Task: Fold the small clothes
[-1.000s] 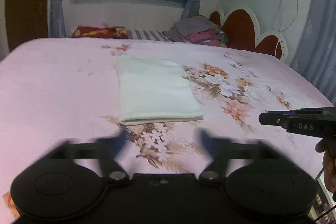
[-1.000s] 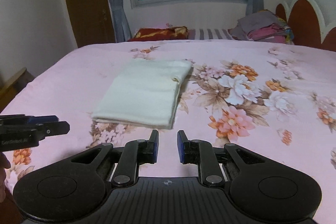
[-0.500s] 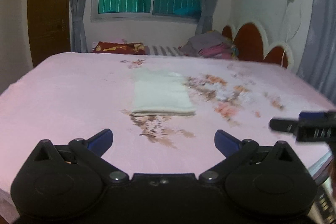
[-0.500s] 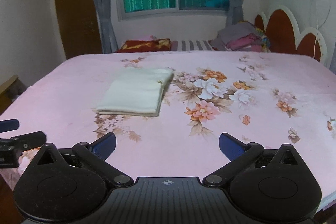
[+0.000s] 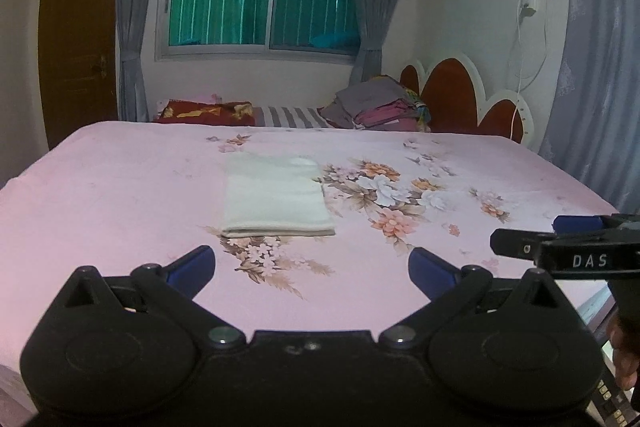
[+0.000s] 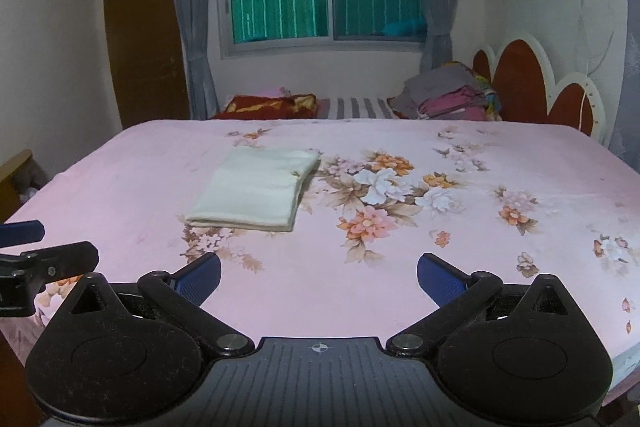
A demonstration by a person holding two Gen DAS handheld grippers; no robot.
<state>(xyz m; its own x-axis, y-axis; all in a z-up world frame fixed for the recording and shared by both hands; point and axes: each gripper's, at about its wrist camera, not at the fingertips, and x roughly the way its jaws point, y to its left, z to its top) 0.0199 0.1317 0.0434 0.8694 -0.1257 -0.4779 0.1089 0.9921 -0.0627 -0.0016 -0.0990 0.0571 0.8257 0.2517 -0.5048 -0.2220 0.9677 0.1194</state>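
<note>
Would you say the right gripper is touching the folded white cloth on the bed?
Apart. In the right wrist view, the right gripper stands open with bare pink bedsheet between its fingertips and the folded white cloth.

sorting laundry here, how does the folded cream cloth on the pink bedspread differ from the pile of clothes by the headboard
The folded cream cloth is one pale piece; the pile of clothes mixes grey, pink and other colours. The cloth lies flat mid-bed as a neat rectangle; the pile is a taller, looser stack at the far edge by the red headboard. Both look folded.

A cream folded cloth (image 5: pixel 276 197) lies on a pink bed (image 5: pixel 120 195) sheet printed with orange and white flowers.
</note>
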